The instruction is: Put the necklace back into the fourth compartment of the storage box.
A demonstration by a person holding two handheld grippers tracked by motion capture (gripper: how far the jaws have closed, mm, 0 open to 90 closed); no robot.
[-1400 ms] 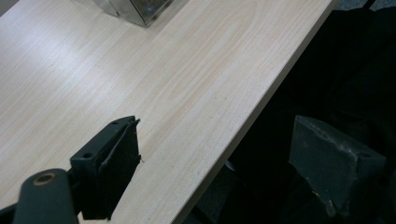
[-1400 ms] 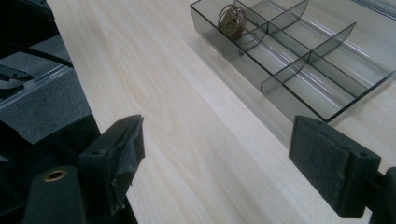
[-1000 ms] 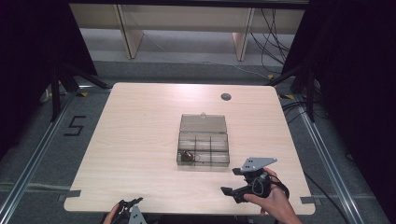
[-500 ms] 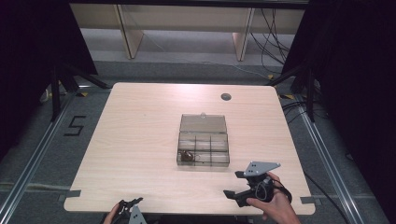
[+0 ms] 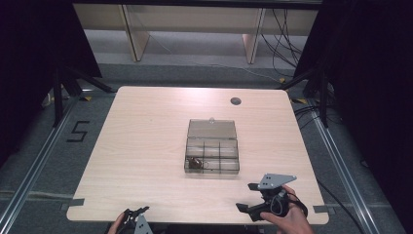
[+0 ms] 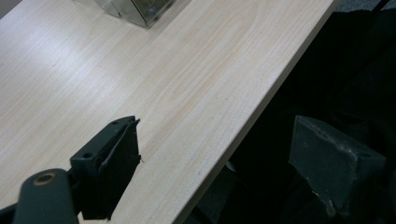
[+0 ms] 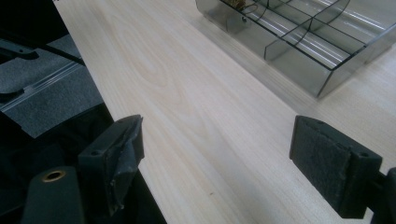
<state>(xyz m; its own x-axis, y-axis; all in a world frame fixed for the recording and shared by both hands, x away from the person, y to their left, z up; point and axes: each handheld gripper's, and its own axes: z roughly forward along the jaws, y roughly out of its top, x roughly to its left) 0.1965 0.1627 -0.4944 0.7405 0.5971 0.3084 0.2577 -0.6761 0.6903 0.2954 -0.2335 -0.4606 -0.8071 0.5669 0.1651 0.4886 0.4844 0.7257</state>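
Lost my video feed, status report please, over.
Both grippers, left and right, open, empty, at near table edge. Compartment box mid-table, lid open, small item in one corner cell. Path to box unobstructed.

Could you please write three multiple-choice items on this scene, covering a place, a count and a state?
1. Where on the table does the compartment box sit?
A. near the middle
B. at the far left corner
C. hanging over the near edge

2. How many hand-held grippers are there?
A. one
B. two
C. three

3. How is the box's lid?
A. shut
B. open, folded back
C. taken off and set aside

Answers:
1 A, bare wood surrounds it on every side.
2 B, the left hand-held gripper and right hand-held gripper sit at the near edge.
3 B, the compartments lie uncovered, with the lid behind them.
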